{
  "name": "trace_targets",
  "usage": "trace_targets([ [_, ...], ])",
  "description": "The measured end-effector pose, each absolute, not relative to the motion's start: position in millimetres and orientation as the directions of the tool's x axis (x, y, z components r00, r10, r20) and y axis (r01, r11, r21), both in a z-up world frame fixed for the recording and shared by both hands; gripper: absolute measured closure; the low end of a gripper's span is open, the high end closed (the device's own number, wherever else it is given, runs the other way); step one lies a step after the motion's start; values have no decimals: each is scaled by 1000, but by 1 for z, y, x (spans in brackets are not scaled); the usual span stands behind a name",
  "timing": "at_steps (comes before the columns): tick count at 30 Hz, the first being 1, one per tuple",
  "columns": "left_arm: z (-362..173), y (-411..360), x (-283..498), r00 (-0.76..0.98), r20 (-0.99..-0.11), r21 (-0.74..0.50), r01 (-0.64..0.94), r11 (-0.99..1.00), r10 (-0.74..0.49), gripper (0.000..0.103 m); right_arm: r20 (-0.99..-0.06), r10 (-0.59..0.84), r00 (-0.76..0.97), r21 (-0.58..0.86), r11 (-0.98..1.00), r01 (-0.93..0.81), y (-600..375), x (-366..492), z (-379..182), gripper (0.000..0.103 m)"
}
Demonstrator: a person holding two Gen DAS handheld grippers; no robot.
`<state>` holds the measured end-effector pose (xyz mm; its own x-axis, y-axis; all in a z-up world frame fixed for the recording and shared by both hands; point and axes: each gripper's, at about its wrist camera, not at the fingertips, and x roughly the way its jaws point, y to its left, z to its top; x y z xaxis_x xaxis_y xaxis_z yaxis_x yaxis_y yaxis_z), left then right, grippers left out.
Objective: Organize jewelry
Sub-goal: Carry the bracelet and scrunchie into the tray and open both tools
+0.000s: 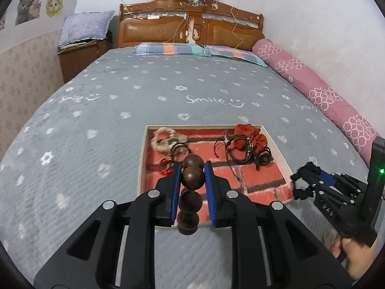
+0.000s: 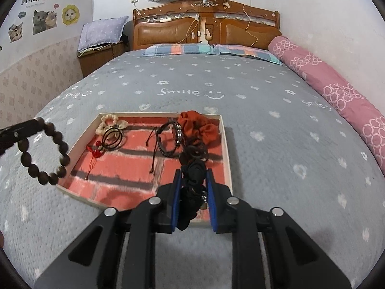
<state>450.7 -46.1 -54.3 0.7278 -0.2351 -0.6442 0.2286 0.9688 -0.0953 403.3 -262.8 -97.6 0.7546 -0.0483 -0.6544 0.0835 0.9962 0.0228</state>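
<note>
Tray (image 2: 226,144) holds scrunchies (image 2: 202,125), bracelets (image 2: 168,139), cords (image 2: 110,137).

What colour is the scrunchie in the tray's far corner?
Rust orange scrunchie; right wrist view shows it best.

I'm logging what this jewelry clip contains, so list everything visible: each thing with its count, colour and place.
Tray: one, cream rim, red brick-print floor, on the bed.
Bead bracelet: one, dark brown wood, held by the left gripper, above the bed left of the tray.
Black hair tie: one, held by the right gripper.
Orange scrunchie: one, tray's far right corner.
Cream scrunchie: one, tray's far left corner.
Braided cord bracelets: black, count unclear, tray middle.
Red bead charm: one, tray left.
Bed cover: grey with white print.
Pink bolster: one, bed's right edge.
Headboard: brown wood.
Left gripper: black, blue pads, shut.
Right gripper: same, shut.
Hand: one, holding the right gripper's handle.
</note>
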Motion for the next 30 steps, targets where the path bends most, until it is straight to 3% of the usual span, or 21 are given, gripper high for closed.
trace_targets([
  [11, -114, -68, 520, 669, -707, -109, 217, 970, -229, 85, -701, -43, 712, 42, 994, 102, -271, 466, -144, 83],
  [22, -152, -52, 550, 644, -758, -21, 140, 990, -107, 83, -744, -62, 666, 32, 991, 129, -284, 487, -172, 80],
  [24, -153, -52, 549, 643, -760, -9, 139, 990, -97, 70, -750, -55, 659, 39, 991, 127, -285, 487, -173, 79],
  [27, -147, -52, 545, 653, -752, 0, 142, 990, -94, 63, -751, -51, 659, 35, 993, 117, -282, 484, -168, 59],
  [28, -143, -52, 542, 656, -748, -2, 147, 989, -99, 61, -744, -54, 666, 33, 993, 117, -282, 482, -165, 57],
  [30, -133, -51, 536, 670, -735, -1, 149, 989, -102, 47, -734, -51, 678, 37, 993, 115, -281, 477, -154, 54],
])
